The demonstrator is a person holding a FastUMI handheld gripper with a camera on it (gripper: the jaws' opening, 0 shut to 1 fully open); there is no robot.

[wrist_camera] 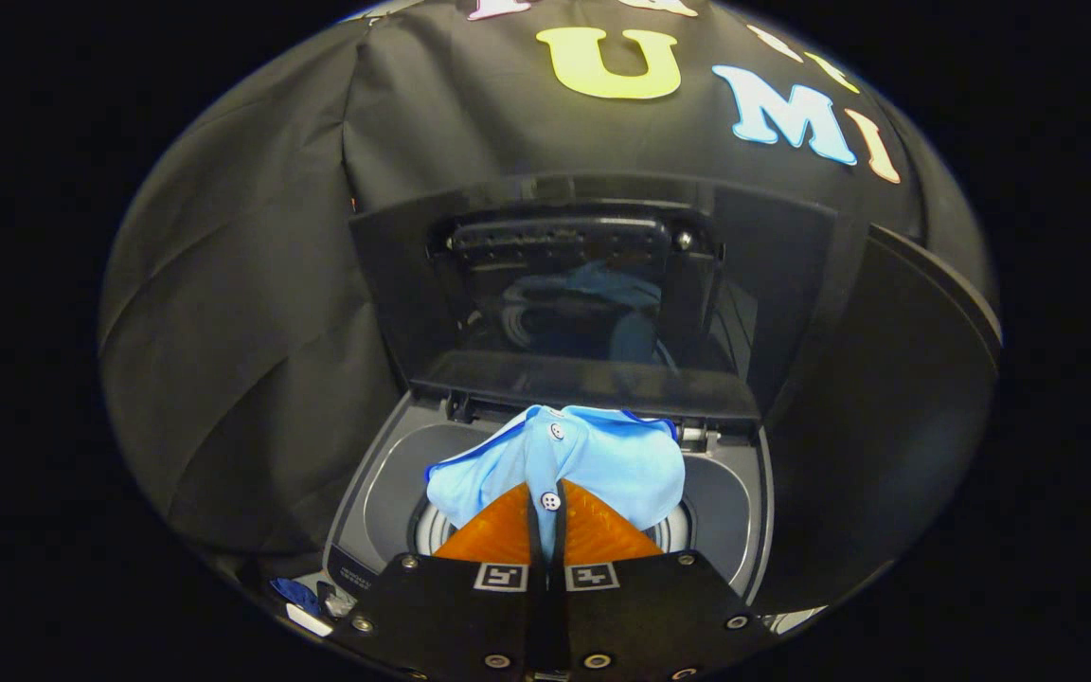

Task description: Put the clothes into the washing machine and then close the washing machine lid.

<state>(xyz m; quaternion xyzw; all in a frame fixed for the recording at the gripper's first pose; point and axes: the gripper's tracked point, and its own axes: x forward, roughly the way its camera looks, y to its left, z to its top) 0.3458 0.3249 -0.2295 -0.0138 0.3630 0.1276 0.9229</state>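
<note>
While the gripper (550, 507) clamps the light blue shirt (593, 455), the garment hangs low centre of frame over the washing machine (384, 474) opening.
Jaws nearly together, button placket pinched between them; cloth bunches just beyond the fingertips. Lid (593, 294) stands raised, upper centre.

One top-loading washing machine (384, 474), grey deck around a round drum opening. One dark hinged lid (593, 303) with a glossy window, standing upright behind the opening. One light-blue collared shirt (602, 459) with darker blue trim, bunched over the drum. Two white buttons (557, 432) countable on its placket. One gripper (550, 507), two fingers (498, 530) pinched together on the shirt fabric. Two square black-and-white markers (501, 576) on the gripper body, side by side. A few small items beside the machine's near corner, too unclear to count.
</note>
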